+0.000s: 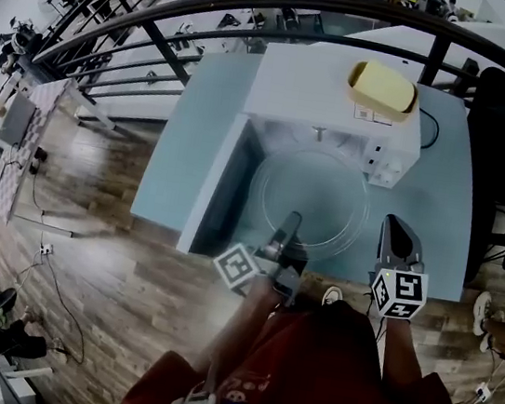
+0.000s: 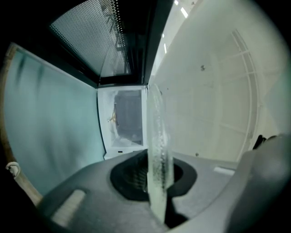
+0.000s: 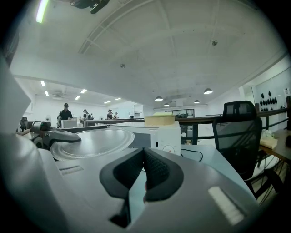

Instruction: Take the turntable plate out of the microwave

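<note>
Bright, even light from ceiling lamps; fisheye bending, dark vignetted corners; left gripper view dimmer.

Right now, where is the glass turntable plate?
In the head view, the turntable plate is at centre, outside and just in front of the open microwave, over the blue table, its near rim clamped by the left hand-held gripper.
</note>
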A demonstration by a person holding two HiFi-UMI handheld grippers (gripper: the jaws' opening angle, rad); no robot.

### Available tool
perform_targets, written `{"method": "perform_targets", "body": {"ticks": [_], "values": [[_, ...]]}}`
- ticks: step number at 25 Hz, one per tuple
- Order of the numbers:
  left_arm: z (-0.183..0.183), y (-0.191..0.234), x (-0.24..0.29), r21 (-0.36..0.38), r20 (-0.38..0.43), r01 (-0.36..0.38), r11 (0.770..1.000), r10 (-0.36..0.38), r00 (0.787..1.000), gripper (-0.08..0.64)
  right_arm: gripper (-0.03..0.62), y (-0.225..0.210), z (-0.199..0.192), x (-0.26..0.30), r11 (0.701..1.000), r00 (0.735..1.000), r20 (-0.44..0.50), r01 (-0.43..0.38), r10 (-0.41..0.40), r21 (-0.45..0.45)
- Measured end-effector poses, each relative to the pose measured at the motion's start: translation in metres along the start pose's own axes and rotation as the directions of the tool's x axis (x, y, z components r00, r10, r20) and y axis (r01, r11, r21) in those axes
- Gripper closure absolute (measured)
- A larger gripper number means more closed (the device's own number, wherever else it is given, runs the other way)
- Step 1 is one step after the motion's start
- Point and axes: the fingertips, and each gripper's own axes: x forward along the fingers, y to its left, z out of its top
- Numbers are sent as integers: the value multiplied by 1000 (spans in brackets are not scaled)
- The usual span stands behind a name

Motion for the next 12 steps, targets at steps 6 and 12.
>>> {"method": "perform_targets", "body": {"ticks": [6,12], "values": [[1,0,3,8,13,-1,1000,1,1000,537,592,0,1,5,1000,1000,7,-18,18,-3],[0,2,4,-1,29,-5,1000,5,1000,537,592,0,-3,7,999,999,6,-37,37,-7]]}}
